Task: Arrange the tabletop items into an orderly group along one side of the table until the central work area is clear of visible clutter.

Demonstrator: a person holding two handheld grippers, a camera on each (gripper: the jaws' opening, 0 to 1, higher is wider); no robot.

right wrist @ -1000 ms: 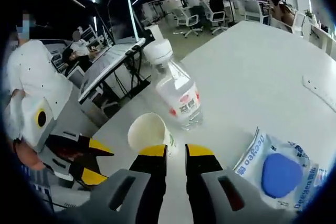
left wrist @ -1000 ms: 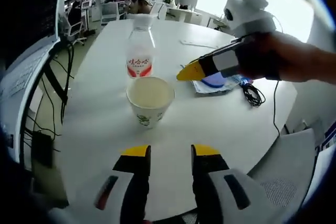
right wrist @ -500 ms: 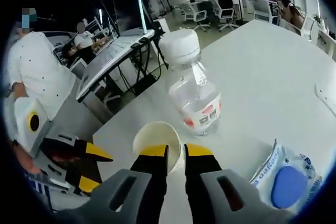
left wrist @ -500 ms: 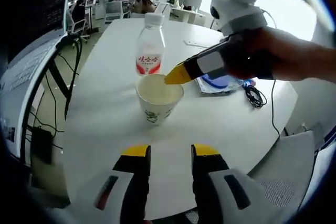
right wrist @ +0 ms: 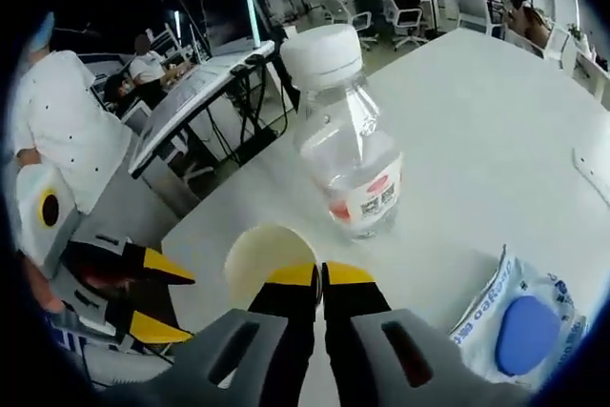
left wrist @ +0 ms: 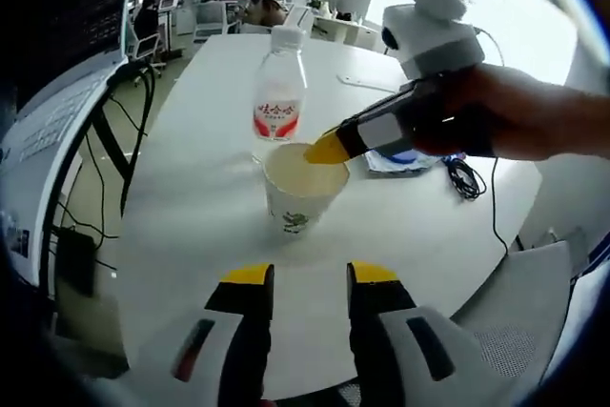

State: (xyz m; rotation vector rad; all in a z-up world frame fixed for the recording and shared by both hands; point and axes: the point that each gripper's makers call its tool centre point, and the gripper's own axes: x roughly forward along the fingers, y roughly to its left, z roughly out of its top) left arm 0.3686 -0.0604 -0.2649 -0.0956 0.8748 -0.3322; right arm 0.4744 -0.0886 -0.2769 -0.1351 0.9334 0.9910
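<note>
A paper cup (left wrist: 301, 193) stands upright on the white table (left wrist: 191, 197), just in front of a clear water bottle (left wrist: 280, 92) with a red label and white cap. My right gripper (left wrist: 329, 148) reaches in from the right, held by a hand, its yellow tips at the cup's far rim. In the right gripper view its jaws (right wrist: 320, 275) are pinched together on the rim of the cup (right wrist: 259, 256), with the bottle (right wrist: 348, 154) just beyond. My left gripper (left wrist: 311, 278) hangs open a short way in front of the cup, holding nothing; it appears again (right wrist: 160, 295) at the left.
A blue-and-white sealed packet (left wrist: 398, 157) (right wrist: 519, 316) lies right of the cup, with a coiled black cable (left wrist: 463, 176) beyond it. The table's near edge drops off to the left toward a desk with a keyboard (right wrist: 195, 92). A person in a white shirt (right wrist: 57, 140) stands beside the table.
The right gripper has come down onto the cup and its jaws have closed on the rim. The left gripper stays open in front of the cup.
</note>
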